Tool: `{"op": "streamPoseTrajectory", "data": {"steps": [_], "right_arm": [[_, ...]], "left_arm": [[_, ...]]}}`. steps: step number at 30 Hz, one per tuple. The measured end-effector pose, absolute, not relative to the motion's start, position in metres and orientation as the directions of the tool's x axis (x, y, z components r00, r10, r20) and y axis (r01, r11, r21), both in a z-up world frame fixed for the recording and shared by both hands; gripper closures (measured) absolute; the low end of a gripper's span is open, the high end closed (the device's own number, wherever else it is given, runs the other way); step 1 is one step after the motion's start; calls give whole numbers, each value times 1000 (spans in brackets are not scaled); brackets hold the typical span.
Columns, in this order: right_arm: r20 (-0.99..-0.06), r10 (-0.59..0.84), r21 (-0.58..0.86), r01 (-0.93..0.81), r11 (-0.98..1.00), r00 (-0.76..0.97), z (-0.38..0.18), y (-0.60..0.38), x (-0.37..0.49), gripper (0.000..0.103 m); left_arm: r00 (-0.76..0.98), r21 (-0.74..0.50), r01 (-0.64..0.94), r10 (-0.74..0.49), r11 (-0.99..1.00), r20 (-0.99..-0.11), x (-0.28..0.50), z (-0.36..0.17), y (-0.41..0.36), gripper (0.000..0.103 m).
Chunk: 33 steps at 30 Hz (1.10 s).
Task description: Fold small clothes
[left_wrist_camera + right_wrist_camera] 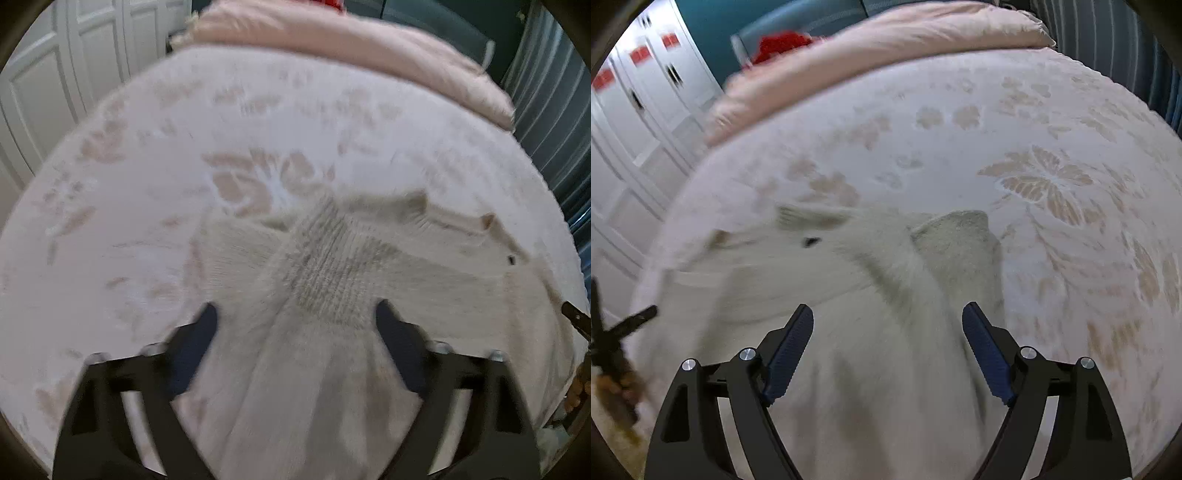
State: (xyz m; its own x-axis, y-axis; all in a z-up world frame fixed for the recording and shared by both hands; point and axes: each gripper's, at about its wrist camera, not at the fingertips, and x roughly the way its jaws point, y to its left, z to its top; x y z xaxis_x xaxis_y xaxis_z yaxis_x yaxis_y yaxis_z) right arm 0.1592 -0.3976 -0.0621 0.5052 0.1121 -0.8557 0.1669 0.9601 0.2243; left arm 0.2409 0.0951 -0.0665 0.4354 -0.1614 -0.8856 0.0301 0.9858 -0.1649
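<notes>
Garment position: the cream knit garment [332, 266] is laid flat on the bed [129, 221], directly below and ahead of both tongs.
Long axis: the body is seen to run from the near edge of each wrist view away toward the pillow end; a sleeve [960, 240] is spread out sideways.
Left tongs [295, 314]: spread wide, nothing pinched, knit visible between the pads.
Right tongs [888, 314]: spread wide, nothing pinched, held over the garment body.
Nearer arm: neither can be ranked with confidence, since both views are motion-blurred; each appears to be placed over its own side.
Surface: soft floral bedspread, with a pink duvet [886, 48] rolled at the far end.
Room: white panelled wardrobe doors [55, 74], teal wall.
</notes>
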Motion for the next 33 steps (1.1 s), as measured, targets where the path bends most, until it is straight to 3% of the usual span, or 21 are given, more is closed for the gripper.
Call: {"op": "streamPoseTrajectory", "data": {"steps": [1,2,4,7,10,13,15,16,18,20,21,23,25,28,29,31,33], "right_arm": [[-872,108,214,173,961,478,-72,-396,168,49],[-882,158,253,163,954,444,-83,-396,177,87],[-863,220,324,164,932,454,-76,-398,180,93],[-722,294,445,94,891,626,-6,-409,164,94],[-680,255,425,86,901,688,21,-418,165,94],[-783,179,349,182,919,596,-31,-428,193,92],[-884,146,288,272,918,444,-97,-433,211,90],[-880,167,317,288,904,444,-112,-437,208,91],[-828,148,369,327,870,541,-86,-443,191,75],[-779,114,373,308,875,616,-50,-437,169,75],[-750,110,373,279,885,653,-35,-431,159,75],[-716,128,375,223,900,686,-18,-413,140,75],[-751,175,363,176,915,637,-31,-386,136,75],[-858,110,222,169,960,502,-87,-358,141,76],[-856,89,206,177,962,509,-99,-355,137,77],[-854,81,223,221,949,514,-79,-348,132,74],[-791,190,358,189,914,581,-46,-336,121,74]], "left_arm": [[410,-168,21,-162,986,-898,246,-72,94,69],[403,-193,12,-181,981,-897,250,-72,96,86],[415,-239,6,-220,971,-883,250,-57,102,93],[492,-323,14,-288,946,-822,249,-8,121,94],[529,-290,-1,-246,957,-813,266,9,128,93],[465,-243,-39,-197,969,-863,291,-29,121,92],[375,-186,-77,-144,980,-916,301,-74,114,89],[365,-177,-85,-135,980,-921,299,-93,113,88],[452,-211,-97,-146,973,-880,282,-79,116,82],[468,-209,-111,-135,972,-873,267,-59,119,59],[495,-214,-107,-134,971,-859,256,-47,120,57],[560,-228,-74,-149,971,-815,228,-26,115,38],[561,-196,-35,-143,980,-815,209,-25,100,35],[504,-118,-4,-100,993,-858,189,-54,81,35],[477,-107,-12,-88,994,-874,186,-66,81,35],[481,-98,-22,-75,995,-874,175,-73,82,35],[505,-82,-14,-64,997,-860,162,-65,81,35]]}}
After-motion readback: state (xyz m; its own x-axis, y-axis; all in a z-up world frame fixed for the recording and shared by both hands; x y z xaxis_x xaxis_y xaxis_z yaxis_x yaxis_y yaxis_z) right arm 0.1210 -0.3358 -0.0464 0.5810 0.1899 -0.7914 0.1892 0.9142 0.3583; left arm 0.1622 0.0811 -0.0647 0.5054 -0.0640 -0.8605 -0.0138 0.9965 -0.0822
